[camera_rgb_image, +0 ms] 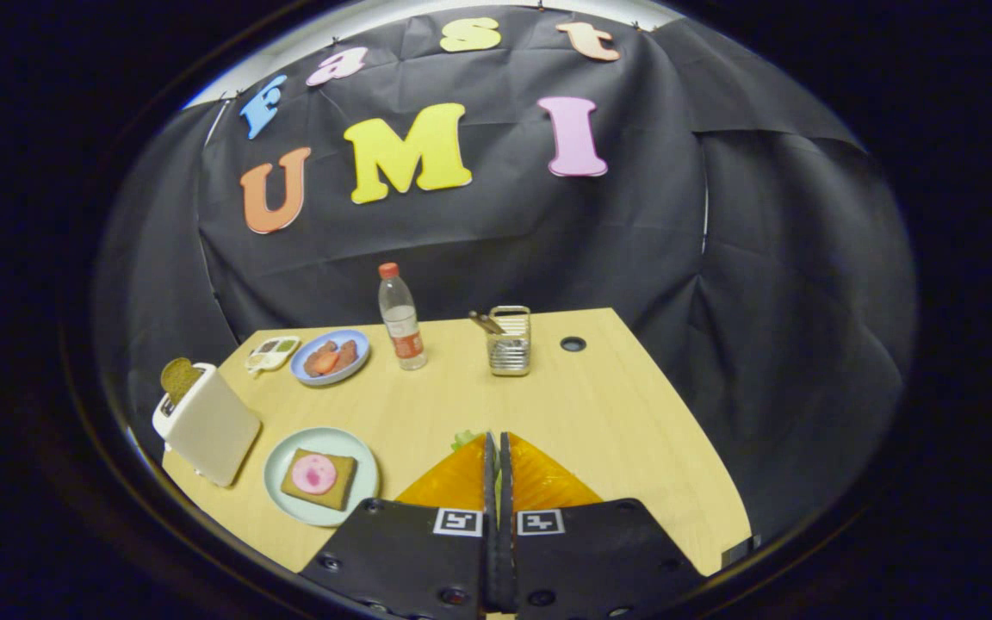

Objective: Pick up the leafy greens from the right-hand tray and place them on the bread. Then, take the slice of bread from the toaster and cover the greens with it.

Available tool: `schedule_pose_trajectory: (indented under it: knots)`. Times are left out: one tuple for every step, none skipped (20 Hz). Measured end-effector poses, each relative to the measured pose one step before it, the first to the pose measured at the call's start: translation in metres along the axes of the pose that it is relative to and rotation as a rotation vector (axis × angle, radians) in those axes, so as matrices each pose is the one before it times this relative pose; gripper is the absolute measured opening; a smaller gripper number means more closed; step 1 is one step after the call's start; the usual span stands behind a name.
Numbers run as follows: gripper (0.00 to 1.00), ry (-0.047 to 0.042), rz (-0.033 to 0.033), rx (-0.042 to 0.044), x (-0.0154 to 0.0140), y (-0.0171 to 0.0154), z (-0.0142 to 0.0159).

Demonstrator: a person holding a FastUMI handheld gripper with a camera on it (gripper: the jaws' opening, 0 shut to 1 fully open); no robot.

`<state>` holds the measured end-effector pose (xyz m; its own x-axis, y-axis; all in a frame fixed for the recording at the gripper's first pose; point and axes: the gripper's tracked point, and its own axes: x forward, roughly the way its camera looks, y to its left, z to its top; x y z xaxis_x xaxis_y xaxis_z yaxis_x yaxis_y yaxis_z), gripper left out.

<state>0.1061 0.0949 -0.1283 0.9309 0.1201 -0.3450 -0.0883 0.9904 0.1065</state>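
My gripper (496,437) is shut, its two fingers pressed close together above the wooden table (599,413). A bit of leafy greens (463,440) pokes out at the fingertips, pinched between them. To the left of the fingers lies a pale green plate (282,495) with a slice of brown bread (341,484) topped by a round pink slice (314,474). Further left stands a white toaster (207,426) with a brown bread slice (178,377) sticking up out of its slot.
Beyond the fingers stand a plastic bottle (400,319) and a metal utensil holder (510,343). A blue plate (356,343) with reddish food and a small divided dish (272,352) sit at the far left. A cable hole (573,344) is near the table's far edge.
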Motion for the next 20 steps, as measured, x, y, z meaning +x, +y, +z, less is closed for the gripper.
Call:
schedule_pose_trajectory:
  knots:
    - [0.00,-0.00056,0.00884,-0.00032,-0.00297,0.01302,0.00173]
    - [0.00,-0.00076,0.01425,0.00292,-0.00450,0.01784,0.00358]
    - [0.00,-0.00621,0.01070,-0.00137,-0.00284,0.01764,0.00252]
    - [0.00,-0.00713,0.01452,-0.00699,-0.00323,0.01934,0.00298]
    - [0.00,-0.00491,0.01440,-0.00731,-0.00221,0.01998,-0.00025]
    - [0.00,0.00213,0.02332,-0.00310,-0.00104,0.02394,0.00008]
    - [0.00,0.00017,0.02156,0.00310,0.00049,0.01961,-0.00151]
    - [0.00,0.00363,0.02071,0.00885,0.00223,0.02171,-0.00194]
    - [0.00,0.00422,0.01921,0.00877,0.00471,0.01801,-0.00312]
    - [0.00,0.01119,0.01892,0.01353,0.00533,0.02150,-0.00492]
    - [0.00,0.01084,0.02240,0.02109,0.00522,0.01856,-0.00566]
    - [0.00,0.01214,0.02022,0.02167,0.00591,0.01794,-0.00495]
    - [0.00,0.01183,0.01678,0.01423,0.00617,0.01418,-0.00539]
    - [0.00,0.01075,0.01679,0.02141,0.00731,0.01545,-0.00489]
    - [0.00,0.00803,0.01533,0.02294,0.00667,0.01201,-0.00307]
    - [0.00,0.00534,0.01511,0.02442,0.00733,0.00957,-0.00388]
    - [0.00,0.00771,0.00763,0.02129,0.00891,0.00537,-0.00628]
    - [0.00,0.01103,0.00043,0.02403,0.00755,0.00138,-0.00554]
    - [0.00,0.01326,-0.00511,0.02796,0.00726,-0.00195,-0.00519]
    - [0.00,0.01350,-0.01061,0.02623,0.00758,-0.00571,-0.00445]
